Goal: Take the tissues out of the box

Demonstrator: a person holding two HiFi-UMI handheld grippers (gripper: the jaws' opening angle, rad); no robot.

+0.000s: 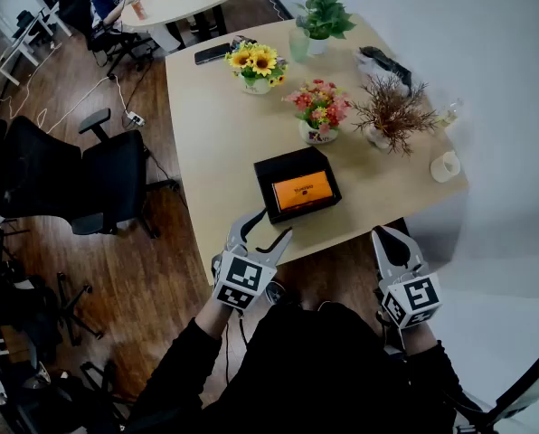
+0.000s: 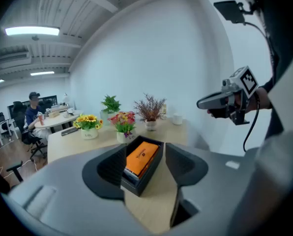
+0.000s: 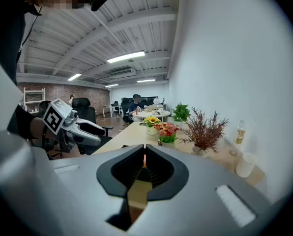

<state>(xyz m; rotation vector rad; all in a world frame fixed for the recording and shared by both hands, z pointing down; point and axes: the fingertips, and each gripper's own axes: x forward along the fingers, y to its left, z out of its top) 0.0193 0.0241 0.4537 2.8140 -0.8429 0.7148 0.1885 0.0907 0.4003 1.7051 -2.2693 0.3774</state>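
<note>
Now left tongs [image 1: 266,225] apart, right [image 1: 382,234] together

We take the open black rectangular box [image 1: 292,161] on the pale wooden table [image 1: 215,143] as our mark. Its near side is free: only a bare strip of tabletop lies between it and the table's edge. To its left we see a wide bare stretch of wood. Its top stands open to reach from above. Close behind it a white pot of pink and red flowers [image 1: 318,111] blocks the way. Behind and to the right stand a pot of dry brown twigs [image 1: 392,111] and a white cup [image 1: 446,165]. Farther behind, to the left, stands a pot of yellow sunflowers [image 1: 256,64]. A black office chair [image 1: 80,183] stands off the table, well to the left.
</note>
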